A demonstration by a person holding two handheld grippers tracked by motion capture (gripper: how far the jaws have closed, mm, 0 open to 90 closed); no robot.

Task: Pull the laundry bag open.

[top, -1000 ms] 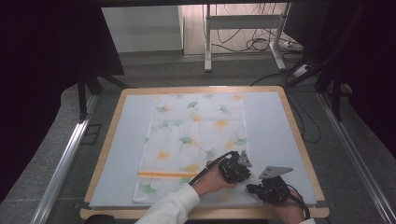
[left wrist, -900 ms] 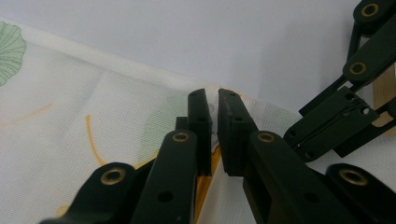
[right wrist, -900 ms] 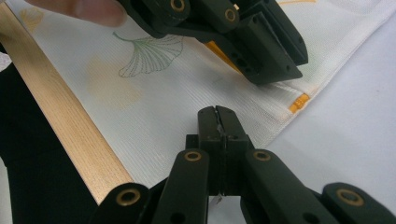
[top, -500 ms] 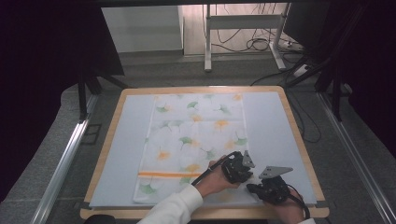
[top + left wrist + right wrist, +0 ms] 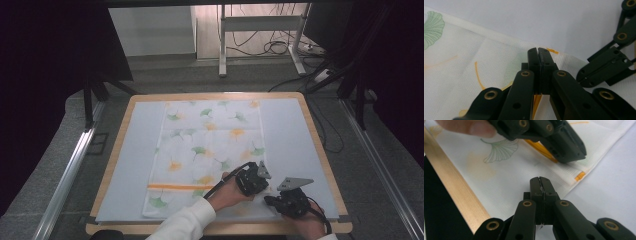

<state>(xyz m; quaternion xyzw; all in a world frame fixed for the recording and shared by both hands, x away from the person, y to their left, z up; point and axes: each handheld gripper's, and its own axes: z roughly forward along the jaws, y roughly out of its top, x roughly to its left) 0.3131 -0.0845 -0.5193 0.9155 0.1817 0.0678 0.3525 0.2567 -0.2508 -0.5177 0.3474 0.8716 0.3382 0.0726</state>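
A white cloth [image 5: 210, 145] printed with green and orange ginkgo leaves lies flat on the pale mat. An orange stripe [image 5: 175, 187] crosses its near end. Both grippers sit at its near right corner. My left gripper [image 5: 259, 190] [image 5: 538, 50] points down at the cloth's right edge by the stripe's end. Its jaws have just been closing and now meet, pinching the cloth [image 5: 461, 62]. My right gripper [image 5: 272, 201] [image 5: 540, 179] is a little nearer the table's edge. It is shut too, with a white sliver of cloth [image 5: 506, 177] in the seam between its jaws.
The mat [image 5: 135, 150] lies in a wooden-rimmed table top [image 5: 320, 150], whose near rim [image 5: 456, 192] runs close beside my right gripper. Bare mat lies left and right of the cloth. Beyond the table are a metal stand [image 5: 222, 45] and cables [image 5: 280, 47] on the floor.
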